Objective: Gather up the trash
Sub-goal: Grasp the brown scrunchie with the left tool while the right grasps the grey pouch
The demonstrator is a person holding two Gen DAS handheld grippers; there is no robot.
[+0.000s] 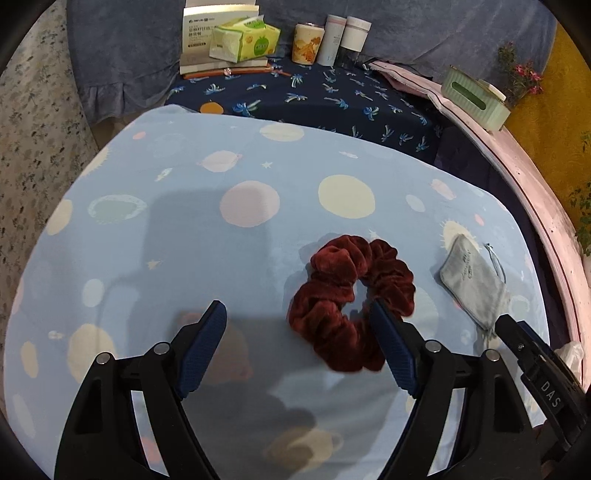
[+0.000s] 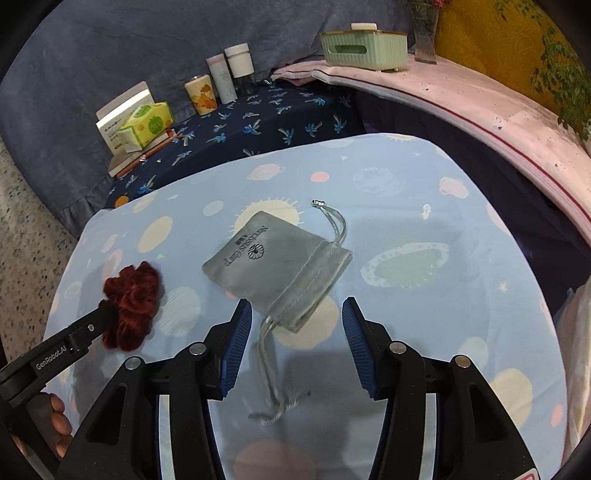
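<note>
A dark red velvet scrunchie (image 1: pixel 351 299) lies on a light blue planet-print cloth (image 1: pixel 207 236). My left gripper (image 1: pixel 299 310) is open, its right finger (image 1: pixel 391 347) over the scrunchie's near edge. A grey drawstring pouch (image 2: pixel 280 266) lies flat on the cloth, also in the left wrist view (image 1: pixel 472 284). My right gripper (image 2: pixel 297 310) is open just short of the pouch's mouth, the cord (image 2: pixel 269 369) trailing between the fingers. The scrunchie (image 2: pixel 129 306) and the left gripper (image 2: pixel 74 343) show at left in the right wrist view.
At the back on dark palm-print cloth: a tissue pack (image 1: pixel 243 40) on books, a printed cup (image 1: pixel 306 42), two bottles (image 1: pixel 343 40). A green tissue box (image 2: pixel 364 50) and a vase (image 2: pixel 424 33) stand on the pink ledge (image 2: pixel 480 110). A white plastic bag (image 1: pixel 570 354) is at the right edge.
</note>
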